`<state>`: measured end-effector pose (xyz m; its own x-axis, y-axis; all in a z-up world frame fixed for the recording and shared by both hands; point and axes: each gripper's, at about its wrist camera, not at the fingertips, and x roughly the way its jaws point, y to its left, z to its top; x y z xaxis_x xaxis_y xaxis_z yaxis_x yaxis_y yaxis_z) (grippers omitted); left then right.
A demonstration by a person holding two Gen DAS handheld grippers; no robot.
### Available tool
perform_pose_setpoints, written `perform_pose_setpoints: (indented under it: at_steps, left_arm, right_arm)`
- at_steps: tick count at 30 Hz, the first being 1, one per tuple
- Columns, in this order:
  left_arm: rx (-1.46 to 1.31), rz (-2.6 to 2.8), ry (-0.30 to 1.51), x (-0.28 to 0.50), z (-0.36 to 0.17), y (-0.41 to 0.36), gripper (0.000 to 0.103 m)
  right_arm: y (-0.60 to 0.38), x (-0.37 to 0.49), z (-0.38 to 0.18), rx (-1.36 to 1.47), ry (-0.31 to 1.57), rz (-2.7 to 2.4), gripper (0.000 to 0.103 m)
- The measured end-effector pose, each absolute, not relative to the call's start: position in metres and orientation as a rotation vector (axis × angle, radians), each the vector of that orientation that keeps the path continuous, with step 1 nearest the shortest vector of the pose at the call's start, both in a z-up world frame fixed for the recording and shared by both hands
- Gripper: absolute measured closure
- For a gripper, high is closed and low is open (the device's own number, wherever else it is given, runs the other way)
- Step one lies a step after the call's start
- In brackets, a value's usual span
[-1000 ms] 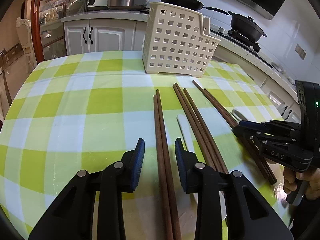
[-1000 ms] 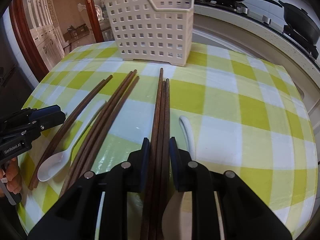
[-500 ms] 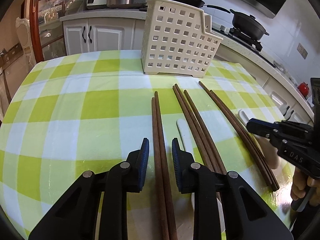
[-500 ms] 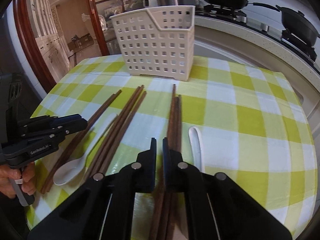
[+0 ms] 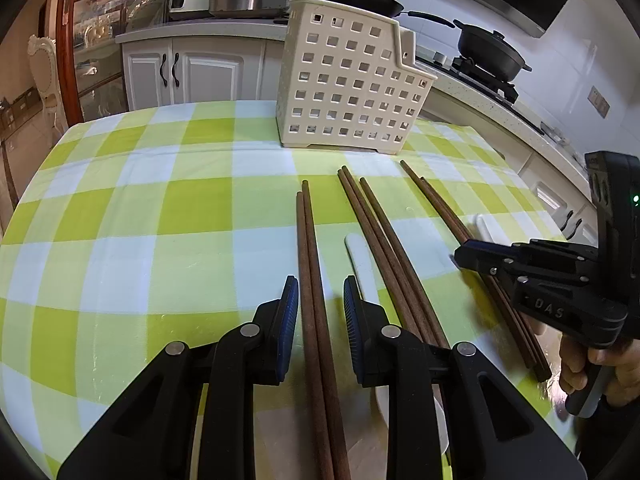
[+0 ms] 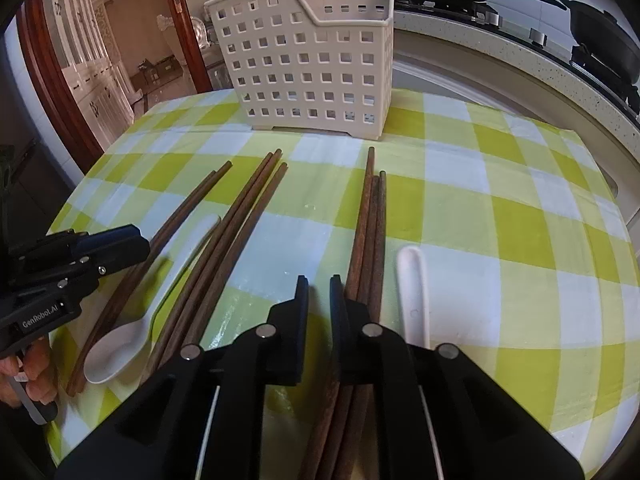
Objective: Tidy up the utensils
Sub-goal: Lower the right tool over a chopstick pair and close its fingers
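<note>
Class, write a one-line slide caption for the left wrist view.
Left gripper straddles a chopstick pair on the checked tablecloth, with the perforated white basket beyond.

Right tongs (image 6: 319, 286) shifted left off the right-hand chopsticks (image 6: 370, 236), jaws opening again, nothing between them

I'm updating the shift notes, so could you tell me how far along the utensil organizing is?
Done: nothing visibly; no utensil sticks out of the basket. In hand: nothing gripped; the left gripper straddles a chopstick pair, open, and the right gripper has its jaws opening, empty, beside a three-stick bundle. Left: these, the middle chopsticks and both white spoons, all lying on the tablecloth.
</note>
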<state>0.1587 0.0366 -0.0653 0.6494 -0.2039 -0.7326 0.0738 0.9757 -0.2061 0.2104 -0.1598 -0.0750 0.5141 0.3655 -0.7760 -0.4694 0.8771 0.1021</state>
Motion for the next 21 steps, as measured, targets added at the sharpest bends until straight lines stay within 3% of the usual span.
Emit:
perform_pose_setpoints:
  at_steps: [4,21]
  left_arm:
    - [-0.169,-0.157,0.852,0.159,-0.067,0.038,0.081]
    - [-0.163,-0.164,0.833,0.158,-0.062,0.037,0.081]
  right_arm:
    - [-0.161,0.212,-0.069,-0.129,0.888,0.497,0.082]
    - [-0.156,0.232,-0.078,-0.175,0.908,0.437,0.083]
